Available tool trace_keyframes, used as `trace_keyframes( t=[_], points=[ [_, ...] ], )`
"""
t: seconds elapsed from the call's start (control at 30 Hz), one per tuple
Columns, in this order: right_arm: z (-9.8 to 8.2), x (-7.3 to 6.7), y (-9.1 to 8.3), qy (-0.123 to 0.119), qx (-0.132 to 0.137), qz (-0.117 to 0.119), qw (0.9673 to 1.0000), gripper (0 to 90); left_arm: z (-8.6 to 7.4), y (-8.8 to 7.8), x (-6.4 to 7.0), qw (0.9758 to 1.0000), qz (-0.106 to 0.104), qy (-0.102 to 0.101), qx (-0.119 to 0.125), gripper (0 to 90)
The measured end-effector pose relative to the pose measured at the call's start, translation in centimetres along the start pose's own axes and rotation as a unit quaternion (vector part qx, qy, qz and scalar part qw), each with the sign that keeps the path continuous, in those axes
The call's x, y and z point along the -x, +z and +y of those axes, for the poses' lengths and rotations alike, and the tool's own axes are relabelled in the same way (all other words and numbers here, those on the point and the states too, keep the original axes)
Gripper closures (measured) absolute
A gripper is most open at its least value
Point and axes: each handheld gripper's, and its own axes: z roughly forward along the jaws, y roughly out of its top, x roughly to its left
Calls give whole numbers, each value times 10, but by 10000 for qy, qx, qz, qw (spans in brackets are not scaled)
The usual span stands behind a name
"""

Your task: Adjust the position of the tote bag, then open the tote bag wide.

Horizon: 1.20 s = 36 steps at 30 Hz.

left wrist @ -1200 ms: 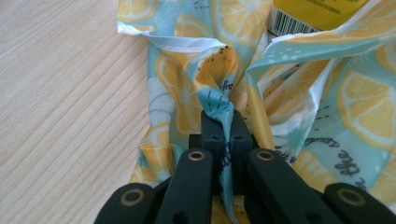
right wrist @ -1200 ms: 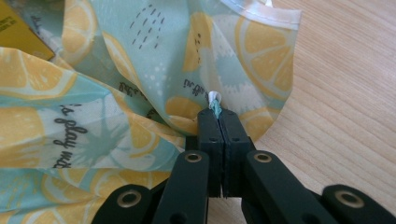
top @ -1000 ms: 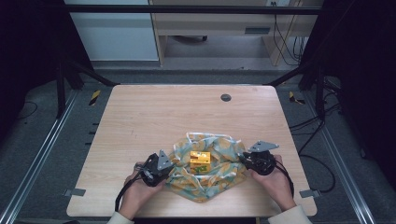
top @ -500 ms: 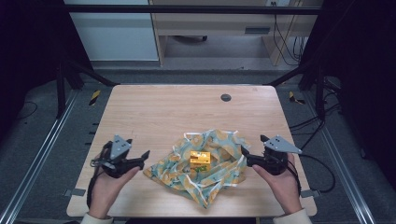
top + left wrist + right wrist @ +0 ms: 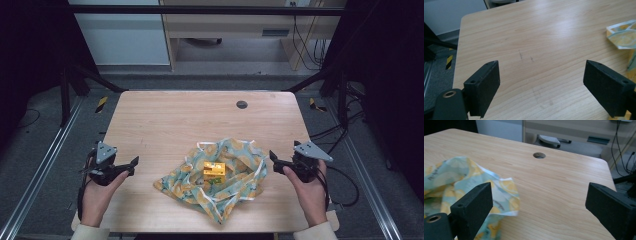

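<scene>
Lying rumpled on the tabletop (image 5: 165, 115), the cloth (image 5: 235, 187) cradles a yellow box (image 5: 214, 171); left tongs (image 5: 134, 163) and right tongs (image 5: 273, 158), just opened wide, grip nothing.

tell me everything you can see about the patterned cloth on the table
The cloth is a thin, soft-looking fabric, pale green with a yellow-orange fruit print and a white edge. It lies spread open but rumpled and creased on the wooden table, near the front edge, its corners partly turned up. A small yellow box sits on its middle. Nothing else touches it.
</scene>
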Motion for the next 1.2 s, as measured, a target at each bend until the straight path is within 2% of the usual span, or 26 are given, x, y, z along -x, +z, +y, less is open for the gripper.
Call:
trace_keyframes(
  t=[0.1,0.17,0.23,0.3,0.5,0.57,0.7,0.8,0.9,1.0,1.1,1.2],
  points=[
    [-4,7,-1,117,-28,-39,9999,71,-1,-1,-2,9999,117,-21,10,130],
    [-6,11,1,113,-69,-67,9999,60,-1,-4,-4,9998,181,-41,114,105],
    [-7,14,4,110,-69,-85,9999,55,-1,-6,-6,9997,130,-58,183,81],
    [-8,19,8,127,-130,-135,9997,53,-3,-5,-9,9998,100,-70,139,59],
    [-17,31,20,265,-386,-250,9986,69,-9,0,-18,9999,87,-44,136,59],
    [-22,36,25,316,-495,-298,9978,77,-12,4,-22,9999,96,-22,51,59],
    [-31,42,30,399,-731,-291,9961,88,-18,12,-29,9993,206,-49,-318,59],
    [-38,44,33,417,-931,-208,9946,87,-21,15,-32,9984,276,-81,-476,59],
    [-45,43,38,437,-1256,-96,9911,82,-24,18,-34,9977,283,-105,-610,59],
    [-50,40,39,435,-1418,-9,9889,80,-26,20,-36,9975,276,-138,-633,59],
    [-52,38,38,456,-1460,15,9882,75,-27,22,-34,9976,200,-235,-627,59],
    [-52,38,36,425,-1435,14,9887,74,-25,21,-32,9982,188,-187,-537,56]
  ],
)
